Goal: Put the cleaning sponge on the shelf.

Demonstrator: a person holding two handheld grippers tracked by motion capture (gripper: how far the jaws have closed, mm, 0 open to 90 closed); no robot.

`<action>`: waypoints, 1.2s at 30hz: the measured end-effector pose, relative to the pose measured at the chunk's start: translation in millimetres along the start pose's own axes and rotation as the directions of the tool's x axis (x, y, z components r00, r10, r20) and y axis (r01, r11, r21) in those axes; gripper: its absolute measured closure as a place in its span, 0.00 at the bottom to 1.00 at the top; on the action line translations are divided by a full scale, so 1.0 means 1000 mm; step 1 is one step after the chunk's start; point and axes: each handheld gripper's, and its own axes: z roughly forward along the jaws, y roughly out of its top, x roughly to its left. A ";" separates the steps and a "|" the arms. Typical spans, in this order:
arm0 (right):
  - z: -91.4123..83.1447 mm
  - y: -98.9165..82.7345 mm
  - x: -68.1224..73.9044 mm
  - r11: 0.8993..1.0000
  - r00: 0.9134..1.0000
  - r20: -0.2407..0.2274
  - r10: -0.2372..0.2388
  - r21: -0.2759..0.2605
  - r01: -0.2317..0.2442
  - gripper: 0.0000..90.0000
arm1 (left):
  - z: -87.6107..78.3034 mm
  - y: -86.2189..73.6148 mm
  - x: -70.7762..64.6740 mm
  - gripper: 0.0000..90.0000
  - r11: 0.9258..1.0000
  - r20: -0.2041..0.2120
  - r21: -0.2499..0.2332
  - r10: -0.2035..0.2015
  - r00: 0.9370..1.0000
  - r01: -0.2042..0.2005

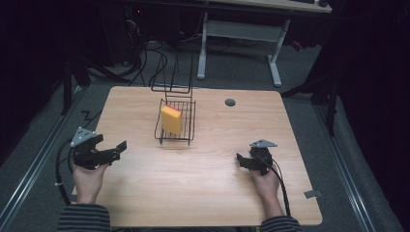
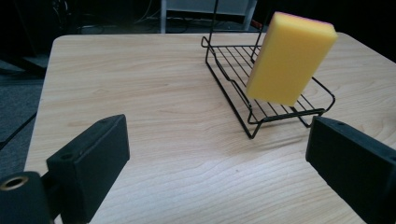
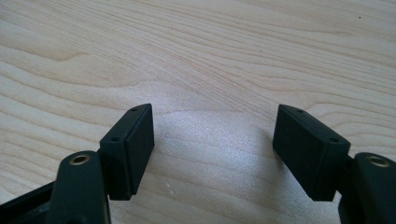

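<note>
A yellow sponge (image 1: 171,120) is stood up on its end inside a black wire rack (image 1: 186,133). The sponge is tilted a little and is leaned against the wires. A thin pink edge can be seen along its top in the left gripper view. The rack is placed on the far half of a light wooden table (image 1: 208,193), a bit to the left of the middle.

The left gripper (image 1: 110,146) is held in the person's left hand (image 1: 88,176) over the left side of the table. It is pointed toward the rack, but it is kept well apart from it. Its jaws are spread wide, and nothing is held between them. Bare wood is seen between them in the left gripper view, with the sponge (image 2: 290,58) and the rack (image 2: 261,119) farther off.

The right gripper (image 1: 246,162) is held in the right hand (image 1: 265,181) over the right side of the table. Its jaws are spread too, and nothing is pinched. Bare table wood (image 3: 196,56) is seen between them in the right gripper view.

A small dark round hole (image 1: 230,102) is seen in the table top, to the right of the rack. Striped sleeves (image 1: 83,217) are worn on both arms. A second table (image 1: 270,6) is stood behind, on a grey floor.
</note>
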 end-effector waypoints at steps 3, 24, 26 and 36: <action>0.000 0.000 0.000 1.000 1.000 0.000 0.000 0.000 0.000 0.33 | -0.001 -0.005 0.005 0.08 1.000 -0.012 0.004 -0.012 1.000 0.013; 0.000 0.000 0.000 1.000 1.000 0.000 0.001 0.000 -0.001 0.33 | 0.035 -0.044 0.028 0.10 0.989 -0.080 0.118 -0.078 0.994 0.088; 0.000 0.000 0.000 1.000 1.000 0.001 0.000 0.000 0.000 0.33 | 0.039 -0.046 0.029 0.10 0.988 -0.083 0.128 -0.080 0.993 0.090; -0.001 0.000 0.001 1.000 1.000 0.009 0.011 0.003 -0.011 0.32 | 0.056 -0.055 0.028 0.11 0.983 -0.117 0.171 -0.051 0.992 0.070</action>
